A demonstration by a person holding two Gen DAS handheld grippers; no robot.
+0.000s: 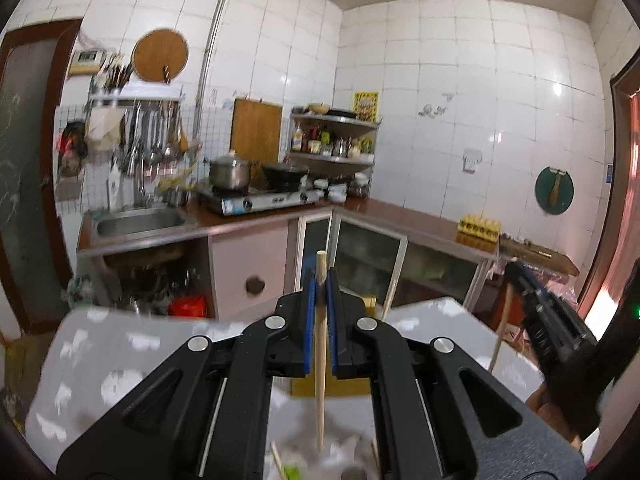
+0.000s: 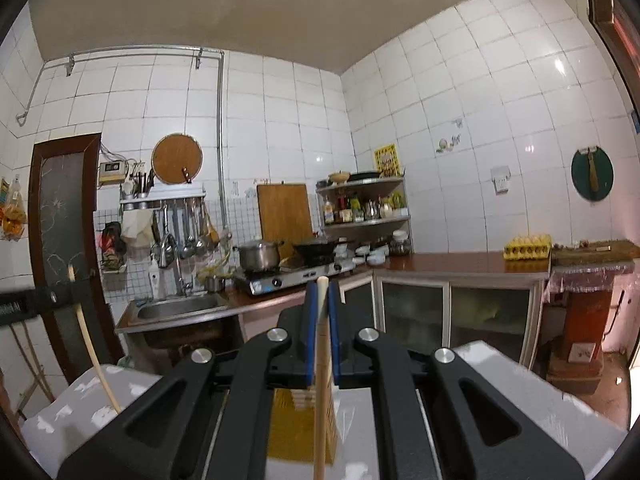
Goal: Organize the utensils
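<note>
Jaws of each gripper point(image 1: 320, 280) point(image 2: 322, 292) around 1 chopstick point(image 1: 320, 344) point(image 2: 321, 392)

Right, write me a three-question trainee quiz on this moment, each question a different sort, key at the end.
1. True or false: the left gripper has its jaws shut on a chopstick.
2. Multiple choice: what does the right gripper hold? A) a ladle B) a chopstick C) nothing
3. Fill in: on the stove, left of the black wok, stands a steel ____.

Key: 1 true. 2 B. 3 pot.
</note>
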